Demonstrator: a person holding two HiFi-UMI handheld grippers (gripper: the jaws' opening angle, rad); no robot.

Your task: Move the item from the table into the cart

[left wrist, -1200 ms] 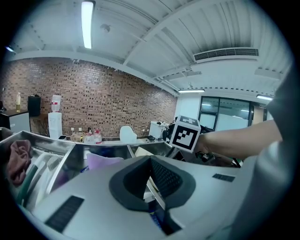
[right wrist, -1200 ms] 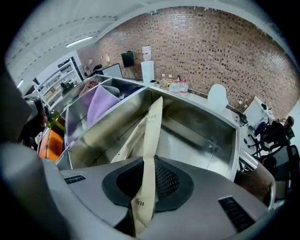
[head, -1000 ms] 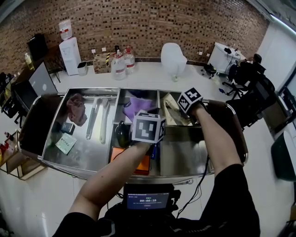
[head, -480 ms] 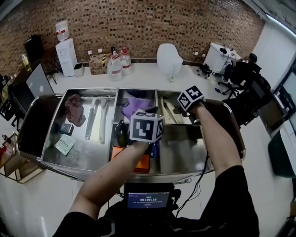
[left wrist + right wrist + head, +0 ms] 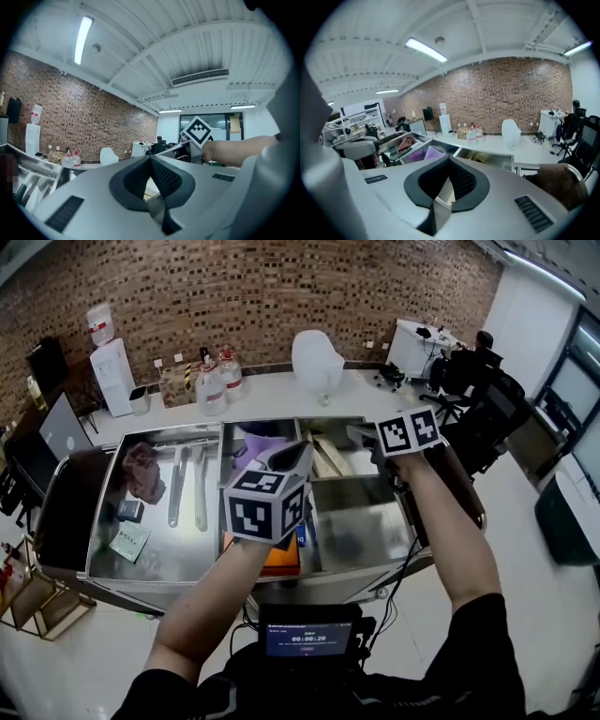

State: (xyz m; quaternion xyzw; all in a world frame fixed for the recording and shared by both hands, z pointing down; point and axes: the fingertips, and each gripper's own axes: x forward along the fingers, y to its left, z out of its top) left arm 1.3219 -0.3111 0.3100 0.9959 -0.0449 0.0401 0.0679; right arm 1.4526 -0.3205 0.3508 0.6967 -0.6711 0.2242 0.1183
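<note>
The steel cart (image 5: 361, 535) lies below both raised grippers. Its top right bin holds beige, wood-coloured pieces (image 5: 328, 456), seen also in the right gripper view as beige pieces (image 5: 485, 157). A purple item (image 5: 258, 448) fills the top middle bin. My left gripper (image 5: 292, 454) hangs over the middle bins, pointing level; in its own view the left gripper (image 5: 150, 158) is shut and empty. My right gripper (image 5: 359, 433) hovers above the top right bin, tilted down. Its jaws have just closed, and the right gripper (image 5: 449, 159) is shut with nothing between them.
The cart's left bin holds a maroon cloth (image 5: 141, 470), two long metal tools (image 5: 176, 486) and a pale packet (image 5: 127, 540). An orange item (image 5: 281, 557) lies in the near middle bin. Behind the cart, a white table (image 5: 272, 390) carries bottles (image 5: 211, 381). Office chairs (image 5: 478, 399) stand at right.
Both grippers have lifted up off the cart toward the camera. The right one has left the top right bin; the left marker cube has shifted left and looks larger.
</note>
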